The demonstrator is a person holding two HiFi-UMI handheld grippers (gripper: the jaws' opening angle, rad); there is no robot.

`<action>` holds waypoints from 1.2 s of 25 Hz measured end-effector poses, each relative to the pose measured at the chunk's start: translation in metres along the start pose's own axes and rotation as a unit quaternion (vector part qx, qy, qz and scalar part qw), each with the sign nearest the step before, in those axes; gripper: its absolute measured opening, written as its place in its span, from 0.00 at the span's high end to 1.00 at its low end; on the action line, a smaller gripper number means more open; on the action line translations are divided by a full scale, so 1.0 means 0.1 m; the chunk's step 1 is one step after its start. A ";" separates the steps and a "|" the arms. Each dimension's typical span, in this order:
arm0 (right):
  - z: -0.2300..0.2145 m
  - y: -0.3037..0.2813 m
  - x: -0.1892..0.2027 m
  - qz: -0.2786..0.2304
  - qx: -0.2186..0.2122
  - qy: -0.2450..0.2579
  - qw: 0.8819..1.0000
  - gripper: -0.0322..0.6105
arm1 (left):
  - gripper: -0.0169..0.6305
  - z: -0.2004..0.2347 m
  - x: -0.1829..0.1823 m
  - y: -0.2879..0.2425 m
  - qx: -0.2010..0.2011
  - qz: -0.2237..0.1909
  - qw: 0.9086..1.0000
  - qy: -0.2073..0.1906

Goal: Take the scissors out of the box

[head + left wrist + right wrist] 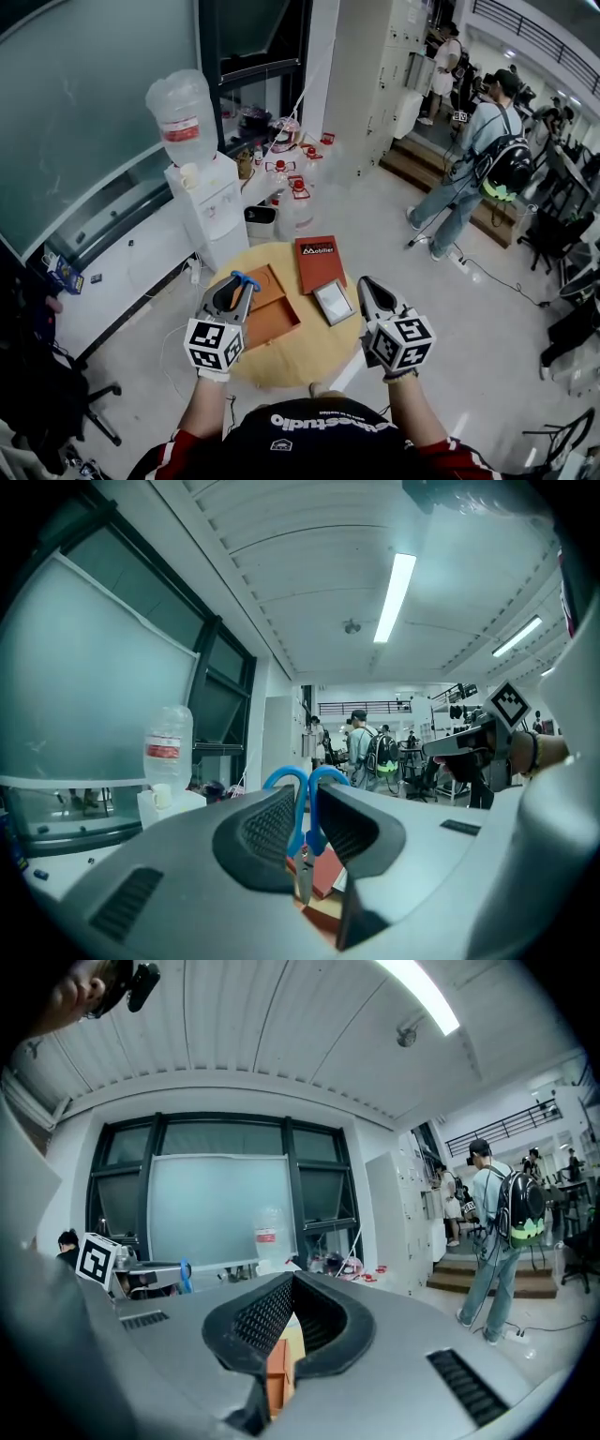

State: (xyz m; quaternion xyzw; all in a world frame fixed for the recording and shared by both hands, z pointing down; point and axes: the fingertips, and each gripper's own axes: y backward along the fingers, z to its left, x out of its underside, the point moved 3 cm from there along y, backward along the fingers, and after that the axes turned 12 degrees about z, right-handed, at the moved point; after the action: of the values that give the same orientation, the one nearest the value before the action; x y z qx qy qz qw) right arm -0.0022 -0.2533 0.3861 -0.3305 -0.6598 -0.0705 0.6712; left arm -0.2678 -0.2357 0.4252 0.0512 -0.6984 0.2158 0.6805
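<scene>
Though only left gripper view shows blades, left tongs (306, 799) pinch scissors (300, 820); right tongs (292, 1276) closed.

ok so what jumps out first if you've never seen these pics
The blue-handled scissors catch the eye first: they are pinched in the left gripper, blades hanging down, by the open orange box on the round wooden table. Beyond the table, at the upper left of the head view, a white water dispenser with an upturned bottle stands by the glass wall.
</scene>
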 end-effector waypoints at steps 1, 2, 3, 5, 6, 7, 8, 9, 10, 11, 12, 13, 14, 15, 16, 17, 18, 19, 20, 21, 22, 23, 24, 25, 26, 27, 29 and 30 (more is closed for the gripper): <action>0.00 0.00 0.00 0.000 0.001 -0.001 1.000 0.91 | 0.83 0.00 -0.01 0.00 -0.001 -0.001 1.000 -0.001; 0.00 0.00 0.00 0.000 0.002 -0.001 1.000 0.91 | 0.83 0.00 -0.02 0.00 -0.001 -0.002 1.000 -0.001; 0.00 0.00 0.01 0.000 0.002 0.000 1.000 0.91 | 0.83 0.00 -0.02 0.00 -0.001 -0.002 1.000 -0.001; 0.00 0.00 0.01 0.001 0.003 0.002 1.000 0.91 | 0.83 -0.01 -0.02 0.00 0.001 -0.001 1.000 -0.001; 0.00 0.00 0.01 0.001 0.002 0.002 1.000 0.91 | 0.83 -0.01 -0.02 0.00 0.001 -0.001 1.000 0.000; 0.01 0.01 0.01 0.001 0.002 0.002 1.000 0.91 | 0.83 -0.02 -0.02 0.00 0.002 -0.002 1.000 0.000; 0.01 0.01 0.01 0.001 0.002 0.002 1.000 0.91 | 0.83 -0.02 -0.03 0.00 0.002 -0.003 1.000 0.000; 0.01 0.01 0.02 0.001 0.003 0.002 1.000 0.91 | 0.83 -0.03 -0.03 0.01 0.003 -0.003 1.000 -0.001; 0.01 0.02 0.02 0.001 0.003 0.002 1.000 0.91 | 0.83 -0.03 -0.03 0.01 0.003 -0.003 1.000 -0.001; 0.01 0.02 0.01 0.001 0.003 0.002 1.000 0.91 | 0.83 -0.03 -0.04 0.01 0.004 -0.003 1.000 -0.001; 0.01 0.01 0.02 0.001 0.003 0.002 1.000 0.91 | 0.83 -0.03 -0.04 0.00 0.004 -0.002 1.000 -0.002; 0.01 0.00 0.02 0.002 0.003 0.001 1.000 0.91 | 0.83 -0.03 -0.04 0.00 0.005 -0.002 1.000 -0.002; 0.01 0.00 0.03 0.003 0.002 0.000 1.000 0.91 | 0.83 -0.03 -0.03 -0.01 0.005 -0.001 1.000 -0.002; 0.01 -0.01 0.04 0.004 0.000 0.000 1.000 0.91 | 0.83 -0.04 -0.02 -0.01 0.006 0.000 1.000 -0.002; 0.02 0.00 0.05 0.005 -0.001 -0.001 1.000 0.91 | 0.83 -0.04 -0.01 -0.01 0.007 0.001 1.000 -0.001; 0.02 0.00 0.06 0.006 -0.001 0.000 1.000 0.91 | 0.83 -0.05 0.00 -0.01 0.008 0.002 1.000 0.000; 0.02 0.00 0.05 0.007 -0.001 0.000 1.000 0.91 | 0.83 -0.05 0.00 -0.01 0.008 0.003 1.000 0.000; 0.02 -0.01 0.04 0.007 -0.001 0.001 1.000 0.91 | 0.83 -0.04 0.00 -0.01 0.008 0.003 1.000 -0.001; 0.02 -0.01 0.04 0.007 -0.001 0.001 1.000 0.91 | 0.83 -0.03 0.00 -0.01 0.008 0.004 1.000 -0.001; 0.02 -0.02 0.04 0.007 -0.001 0.000 1.000 0.91 | 0.83 -0.02 0.00 -0.01 0.008 0.005 1.000 -0.001; 0.02 -0.02 0.04 0.008 0.000 0.001 1.000 0.91 | 0.83 -0.01 0.01 -0.01 0.008 0.006 1.000 -0.001; 0.02 -0.02 0.05 0.008 0.000 0.001 1.000 0.91 | 0.83 -0.01 0.01 -0.01 0.008 0.007 1.000 -0.001; 0.02 -0.02 0.05 0.009 0.000 0.001 1.000 0.91 | 0.83 -0.01 0.01 -0.01 0.008 0.007 1.000 -0.001; 0.02 -0.02 0.06 0.010 -0.001 0.001 1.000 0.91 | 0.83 -0.01 0.01 -0.01 0.008 0.006 1.000 -0.001; 0.02 -0.02 0.06 0.011 -0.001 0.001 1.000 0.91 | 0.83 -0.01 0.01 0.00 0.008 0.006 1.000 -0.001; 0.02 -0.02 0.06 0.011 -0.001 0.002 1.000 0.91 | 0.83 -0.01 0.01 0.00 0.009 0.006 1.000 -0.001; 0.02 -0.02 0.06 0.012 0.000 0.003 1.000 0.91 | 0.83 -0.01 0.02 0.00 0.009 0.006 1.000 -0.002; 0.03 -0.02 0.06 0.012 0.000 0.004 1.000 0.91 | 0.83 -0.01 0.02 0.00 0.010 0.006 1.000 -0.002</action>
State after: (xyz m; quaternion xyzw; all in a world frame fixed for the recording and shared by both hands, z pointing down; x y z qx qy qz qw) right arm -0.0048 -0.2515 0.3924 -0.3381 -0.6533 -0.0635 0.6744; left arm -0.2665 -0.2352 0.4269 0.0538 -0.6982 0.2267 0.6769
